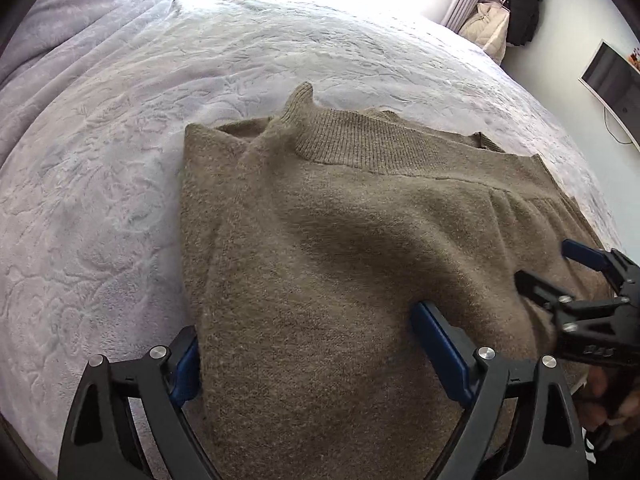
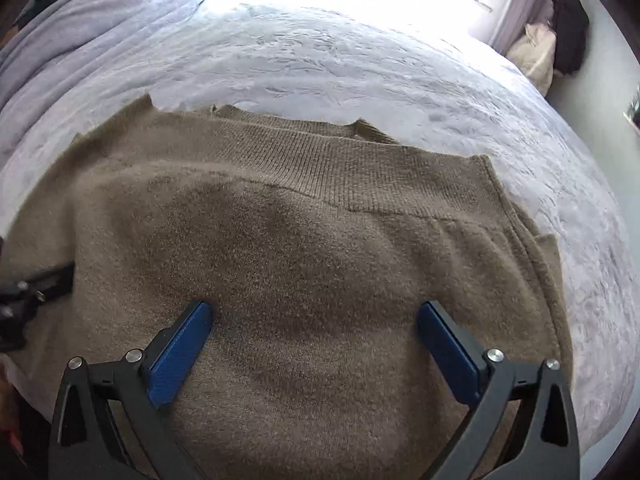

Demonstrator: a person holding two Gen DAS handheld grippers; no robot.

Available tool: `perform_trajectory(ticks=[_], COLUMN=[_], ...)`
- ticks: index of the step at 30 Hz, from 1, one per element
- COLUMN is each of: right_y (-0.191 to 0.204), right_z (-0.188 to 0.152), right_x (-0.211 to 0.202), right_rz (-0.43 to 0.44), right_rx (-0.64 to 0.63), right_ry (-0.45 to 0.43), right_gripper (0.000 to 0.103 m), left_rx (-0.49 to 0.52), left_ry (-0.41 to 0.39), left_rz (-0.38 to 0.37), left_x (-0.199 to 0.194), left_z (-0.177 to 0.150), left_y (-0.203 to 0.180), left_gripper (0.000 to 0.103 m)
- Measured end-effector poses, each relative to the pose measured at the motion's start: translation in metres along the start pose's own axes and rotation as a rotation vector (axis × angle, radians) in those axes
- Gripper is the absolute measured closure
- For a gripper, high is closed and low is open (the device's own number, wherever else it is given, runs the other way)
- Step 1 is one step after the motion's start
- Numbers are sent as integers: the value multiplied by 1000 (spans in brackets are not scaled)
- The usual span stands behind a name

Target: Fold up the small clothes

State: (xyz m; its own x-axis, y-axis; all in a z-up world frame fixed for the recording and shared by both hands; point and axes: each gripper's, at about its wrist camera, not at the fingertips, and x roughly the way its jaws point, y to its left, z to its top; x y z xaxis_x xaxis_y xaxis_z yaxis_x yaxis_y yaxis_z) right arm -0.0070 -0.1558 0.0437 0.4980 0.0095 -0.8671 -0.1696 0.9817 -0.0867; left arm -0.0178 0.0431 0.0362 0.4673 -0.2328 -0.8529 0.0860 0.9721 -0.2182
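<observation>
Brown knitted sweater [image 1: 340,248] spread on the bed [image 1: 120,140], lying over a pale embossed bedspread [image 2: 360,60], ribbed band [image 1: 360,144] at the far edge, one side already turned in along a straight left border.

Left hand-held gripper [image 1: 304,344]: jaws wide apart, blue pads [image 1: 438,350] astride the near left part of the garment, one pad at the left edge, the other resting on the knit; nothing pinched.

Right hand-held gripper [image 2: 316,340]: jaws likewise wide apart, both blue pads [image 2: 180,352] set down on or just above the nap, nothing clamped between them. Contact with the cloth not certain from the fisheye views. Seen also from the left wrist, at the right margin, beside part of a hand [image 1: 612,404].

Step judged in hand: release or smoothing between folds, the garment partly folded, neither tool gripping.

Next move, as a judgement: closing on the near edge or on the far ribbed band with both tools, then carrying that edge across to halve the garment; calls for matched heights and an even pinch through thick, soft layers, since the fuzzy knit is likely to slip or bunch.

Containers: none visible. Only bags [image 1: 504,20] against the far wall, contents not discernible.
</observation>
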Motion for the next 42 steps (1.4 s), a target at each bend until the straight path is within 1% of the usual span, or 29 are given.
perform_trajectory(ticks=[1, 3, 4, 5, 6, 7, 8, 9, 10, 11, 12, 13, 15, 17, 19, 21, 22, 23, 24, 26, 27, 28, 30, 33, 36, 37, 38, 40, 42], right_y=[-1, 4, 10, 18, 23, 26, 25, 21, 15, 10, 4, -1, -10, -16, -19, -15, -23, -29, -35, -47, -60, -69, -99, -126, -144, -150, -157, -168, -178], right_z=[1, -1, -1, -3, -4, -3, 0, 3, 4, 4, 3, 0, -8, -19, -26, -38, -38, -40, -38, -31, -27, -25, -20, -20, -28, -33, -38, -43, -57], right_x=[-8, -16, -10, 5, 15, 16, 13, 9, 2, -7, -18, -27, -42, -50, -42, -22, -16, -14, -17, -32, -47, -55, -71, -70, -66, -67, -67, -65, -67], right_rz=[33, 39, 20, 5, -16, -32, -28, -18, -12, -12, -18, -28, -40, -33, -10, -22, -16, -1, 24, 48, 39, 26, 5, 13, -24, -28, -32, -42, -47], right_rx=[19, 25, 14, -18, -50, -71, -71, -57, -35, -24, -18, -21, -40, -61, -94, -131, -125, -108, -92, -71, -53, -36, 29, 72, 79, 80, 85, 94, 107], right_ry=[-35, -78, -64, -9, 19, -4, -4, 13, 16, -1, -30, -48, -77, -90, -78, -52, -41, -43, -43, -50, -101, -132, -174, -157, -138, -133, -128, -124, -117], right_gripper=[0, 0, 0, 0, 0, 0, 0, 0, 0, 0, 0, 0, 0, 0, 0, 0, 0, 0, 0, 1, 1, 1, 1, 1, 1, 1, 1, 1, 1], left_rx=[-8, -54, -64, -60, -47, -35, -13, -6, -11, -15, -30, -47, -90, -113, -108, -86, -78, -63, -54, -14, 12, 50, 93, 159, 232, 250, 283, 329, 372], left_ry=[1, 6, 2, -4, 0, -4, -10, -12, -15, -12, -7, -4, 2, 12, 15, 17, 15, 11, 7, 3, -1, -6, 2, 21, 40, 45, 57, 74, 101], left_rz=[1, -12, -20, -20, -17, -22, -43, -70, -73, -85, -115, -138, -179, -175, -145, -111, -103, -89, -80, -49, -29, -3, 6, -4, -26, -34, -45, -48, -34], left_x=[2, 9, 10, 11, 12, 11, 9, 6, 3, 2, 2, 1, 2, 2, -3, -10, -19, -28, -36, -49, -55, -60, -65, -69, -69, -70, -67, -58, -38], left_z=[1, 3, 4, 5, 6, 6, 7, 8, 9, 11, 12, 12, 12, 13, 17, 23, 23, 28, 29, 38, 41, 45, 49, 56, 58, 58, 58, 56, 51], left_y=[1, 6, 6, 4, 1, -1, -4, -5, -4, -2, 3, 7, 13, 11, 2, -11, -12, -21, -23, -43, -53, -70, -95, -141, -195, -207, -230, -262, -294], left_gripper=[1, 0, 0, 0, 4, 18, 27, 48, 60, 68, 73, 75, 76, 77, 79, 79, 80, 81, 89, 89, 89, 89, 89, 89, 89, 89, 89, 89, 89])
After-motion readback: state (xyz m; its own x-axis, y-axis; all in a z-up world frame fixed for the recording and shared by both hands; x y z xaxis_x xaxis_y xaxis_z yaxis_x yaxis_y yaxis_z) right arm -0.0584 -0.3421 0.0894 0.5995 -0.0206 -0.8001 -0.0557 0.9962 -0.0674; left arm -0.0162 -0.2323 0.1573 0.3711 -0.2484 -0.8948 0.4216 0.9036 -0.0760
